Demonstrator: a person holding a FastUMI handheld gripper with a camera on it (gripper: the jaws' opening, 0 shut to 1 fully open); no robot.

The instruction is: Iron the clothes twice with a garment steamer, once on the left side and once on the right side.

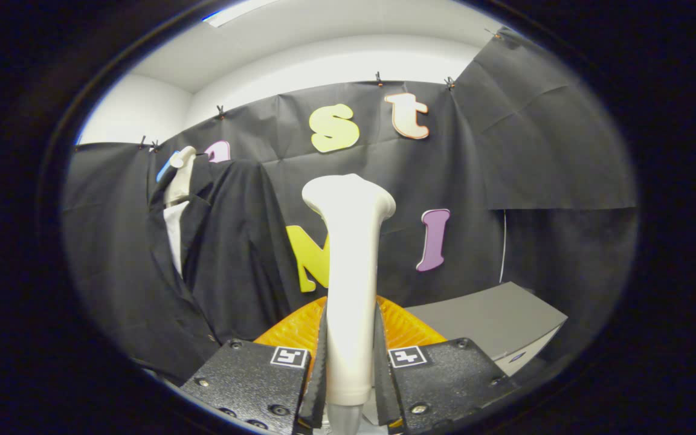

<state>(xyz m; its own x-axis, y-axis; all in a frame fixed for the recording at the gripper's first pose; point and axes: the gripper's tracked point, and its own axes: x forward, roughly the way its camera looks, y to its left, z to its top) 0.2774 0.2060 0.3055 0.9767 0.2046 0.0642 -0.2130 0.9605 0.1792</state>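
Note:
My gripper (349,362) is shut on the white garment steamer (350,254), both fingers pressing its handle from either side. The steamer stands upright between the fingers, its wide head at the top facing away from me. A dark suit jacket (215,266) over a white shirt (174,232) hangs on a pale mannequin neck (180,175), off to the left of the steamer and farther back. The steamer head is apart from the jacket, to the right of its shoulder and sleeve.
An orange ribbed basket or tray (299,329) lies just behind the fingers, under the steamer. A grey box or tabletop (493,320) sits to the right. Black cloth walls close the booth behind and to the right.

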